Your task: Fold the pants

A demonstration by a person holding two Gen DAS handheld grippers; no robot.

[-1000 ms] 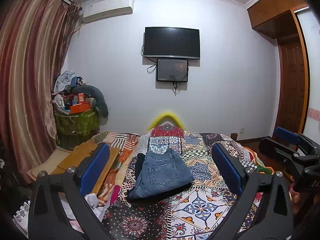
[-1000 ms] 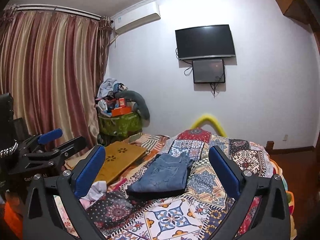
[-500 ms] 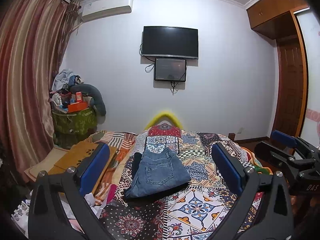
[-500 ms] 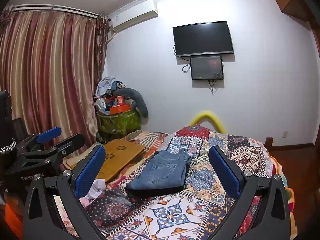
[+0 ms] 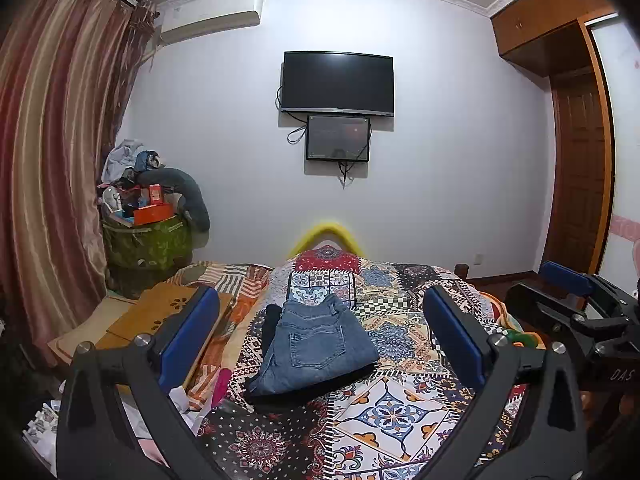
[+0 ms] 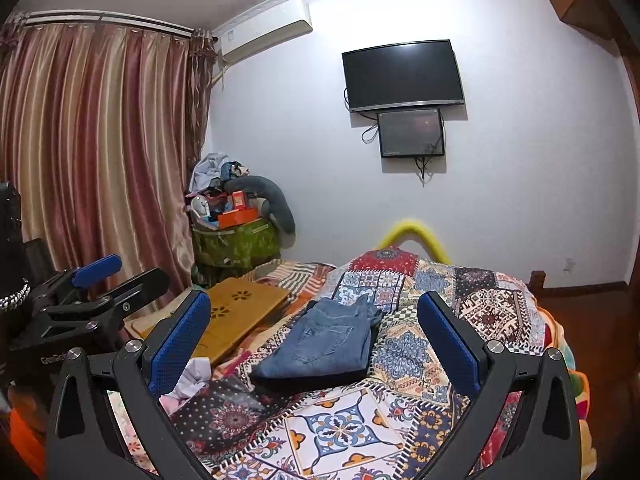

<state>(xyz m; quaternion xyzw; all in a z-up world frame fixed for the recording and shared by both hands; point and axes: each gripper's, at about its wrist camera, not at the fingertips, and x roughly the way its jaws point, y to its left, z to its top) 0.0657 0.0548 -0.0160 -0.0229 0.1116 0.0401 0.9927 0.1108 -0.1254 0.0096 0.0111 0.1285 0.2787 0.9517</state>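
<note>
Two blue-padded fingers of the left gripper stand wide apart in the left wrist view, holding nothing. Between them, farther off, the folded jeans lie on the patchwork bedspread, on top of a dark garment. The right gripper shows at the right edge.

From the right wrist view, the right gripper is likewise spread wide and empty. The jeans rest mid-bed, right of a wooden lap tray. The left gripper hangs at the left, apart from the cloth.
</note>
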